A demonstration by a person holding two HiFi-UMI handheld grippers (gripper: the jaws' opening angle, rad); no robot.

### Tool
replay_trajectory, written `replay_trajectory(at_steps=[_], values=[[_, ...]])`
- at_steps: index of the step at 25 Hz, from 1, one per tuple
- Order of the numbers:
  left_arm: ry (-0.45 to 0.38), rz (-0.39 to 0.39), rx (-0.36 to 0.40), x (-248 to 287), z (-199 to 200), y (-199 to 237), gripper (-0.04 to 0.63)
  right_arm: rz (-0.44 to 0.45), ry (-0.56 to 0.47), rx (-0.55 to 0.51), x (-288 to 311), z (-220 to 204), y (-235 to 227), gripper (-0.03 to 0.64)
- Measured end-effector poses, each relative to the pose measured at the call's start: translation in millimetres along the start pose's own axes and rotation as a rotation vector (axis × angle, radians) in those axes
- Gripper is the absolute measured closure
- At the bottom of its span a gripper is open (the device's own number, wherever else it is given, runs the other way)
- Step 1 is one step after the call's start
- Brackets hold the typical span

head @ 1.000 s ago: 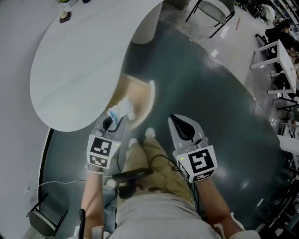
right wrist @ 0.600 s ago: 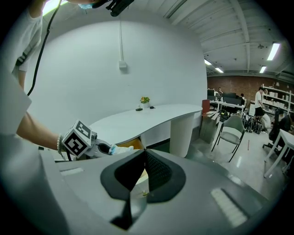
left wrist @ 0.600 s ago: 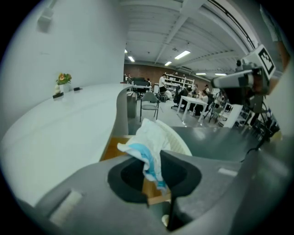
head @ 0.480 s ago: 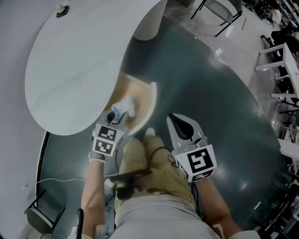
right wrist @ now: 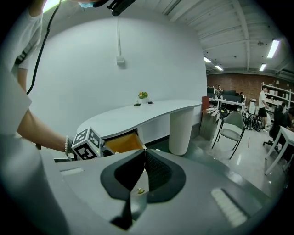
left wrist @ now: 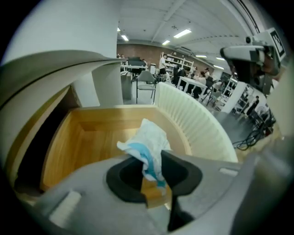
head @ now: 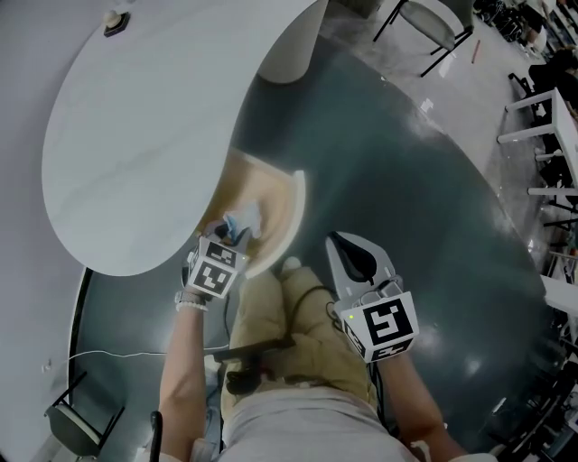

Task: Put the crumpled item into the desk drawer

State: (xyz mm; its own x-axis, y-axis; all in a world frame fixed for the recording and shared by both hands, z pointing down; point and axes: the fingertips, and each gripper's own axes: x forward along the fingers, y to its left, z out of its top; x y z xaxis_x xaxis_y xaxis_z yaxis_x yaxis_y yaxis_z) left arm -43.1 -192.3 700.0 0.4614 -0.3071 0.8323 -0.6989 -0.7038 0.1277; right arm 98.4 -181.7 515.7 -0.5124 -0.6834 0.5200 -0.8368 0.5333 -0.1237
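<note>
The crumpled white and blue item (head: 244, 220) (left wrist: 149, 142) stands between the jaws of my left gripper (head: 235, 235) (left wrist: 149, 176), low over the open wooden drawer (head: 282, 200) (left wrist: 87, 137) of the white desk (head: 153, 117). These jaws have just been opening; a gap of wood shows between the pads and the item leans on the right pad. My right gripper (head: 354, 254) (right wrist: 143, 158) hangs over the dark floor to the right of the drawer, shut and empty. In its view the left gripper's marker cube (right wrist: 87, 142) sits by the drawer (right wrist: 121, 143).
The drawer's curved white ribbed front (left wrist: 193, 124) stands at the right of the drawer. The desk's round pedestal (head: 289, 54) is beyond it. A chair (head: 424, 18) stands at the top right, white tables (head: 542, 117) at the far right, the person's legs (head: 289, 316) below.
My left gripper has sunk towards the drawer with the crumpled item between its jaws. My right gripper has dropped a little.
</note>
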Motion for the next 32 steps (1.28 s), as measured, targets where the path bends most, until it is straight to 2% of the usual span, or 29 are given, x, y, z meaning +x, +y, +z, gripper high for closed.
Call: replay_trajectory(at_steps=[6,11,13,16,32], values=[[0.022,-0.017,0.009,14.1,-0.9,-2.2,0.468,0.0,-0.002,0.003,5.7,-6.6,-2.2,0.612],[0.004,-0.003,0.008,12.3,2.3,1.2,0.463,0.0,-0.003,0.003,7.0,-6.4,-3.3,0.612],[-0.026,0.016,0.004,7.2,4.9,4.9,0.501,0.002,0.001,0.004,7.1,-6.7,-1.6,0.612],[-0.064,0.042,-0.005,-6.9,10.1,9.7,0.597,0.008,0.002,0.0,6.6,-3.4,3.2,0.612],[-0.223,0.016,-0.022,-107.5,36.6,-6.9,0.598,0.055,0.007,-0.02,-4.8,36.3,49.4,0.612]])
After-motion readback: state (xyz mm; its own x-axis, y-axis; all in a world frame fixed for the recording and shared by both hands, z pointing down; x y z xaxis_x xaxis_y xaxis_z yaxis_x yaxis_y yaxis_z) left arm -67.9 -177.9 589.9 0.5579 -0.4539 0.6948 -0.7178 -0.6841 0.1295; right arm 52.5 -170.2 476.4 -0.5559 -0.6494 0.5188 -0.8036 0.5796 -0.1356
